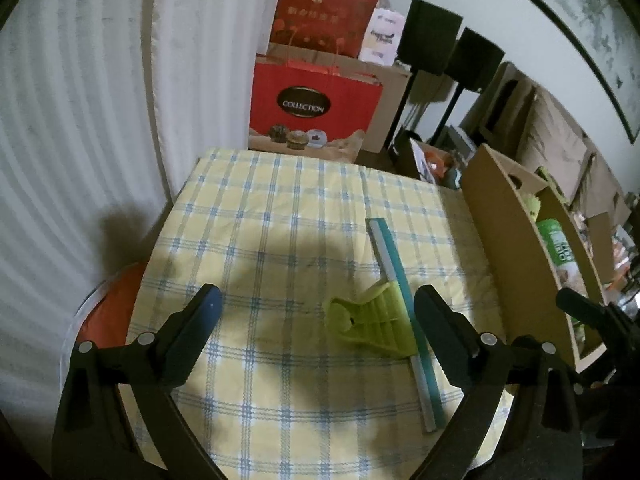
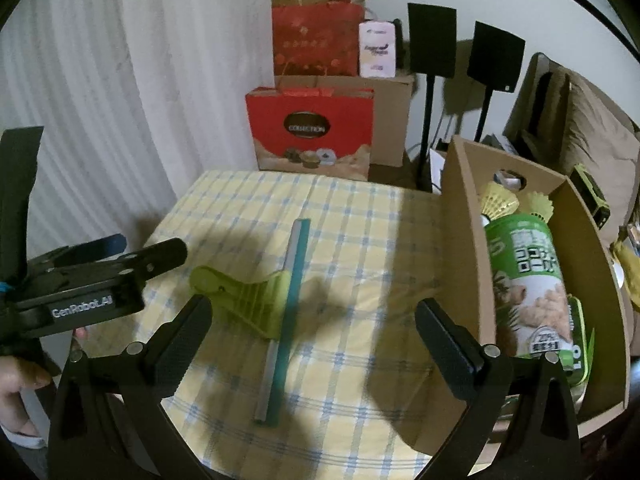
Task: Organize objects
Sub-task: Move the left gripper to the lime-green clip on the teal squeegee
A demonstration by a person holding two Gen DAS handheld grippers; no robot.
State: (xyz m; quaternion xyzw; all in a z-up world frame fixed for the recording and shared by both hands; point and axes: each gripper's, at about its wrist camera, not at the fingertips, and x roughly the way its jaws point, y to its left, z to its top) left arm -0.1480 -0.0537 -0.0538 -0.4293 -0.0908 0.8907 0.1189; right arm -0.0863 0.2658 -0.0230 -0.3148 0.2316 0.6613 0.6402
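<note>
A lime-green clip [image 1: 370, 322] [image 2: 244, 302] lies on the yellow-and-blue checked tablecloth [image 1: 264, 216] [image 2: 360, 240], touching a long teal and grey bar [image 1: 404, 316] [image 2: 286, 312]. My left gripper [image 1: 318, 312] is open just above the cloth, with the clip and bar between its fingers, toward the right one. My right gripper [image 2: 314, 322] is open too, and the bar and the clip's wide end lie between its fingers. In the right wrist view the left gripper [image 2: 132, 252] shows at the left edge, held by a hand [image 2: 20, 392].
A brown cardboard box [image 1: 516, 240] [image 2: 460, 240] stands at the table's right edge, holding a green snack canister [image 2: 532, 288] and yellow shuttlecocks [image 2: 500, 200]. Red gift bags [image 1: 316, 108] [image 2: 312, 128], black speakers on stands [image 2: 432, 40] and a white curtain [image 1: 80, 120] lie beyond the table.
</note>
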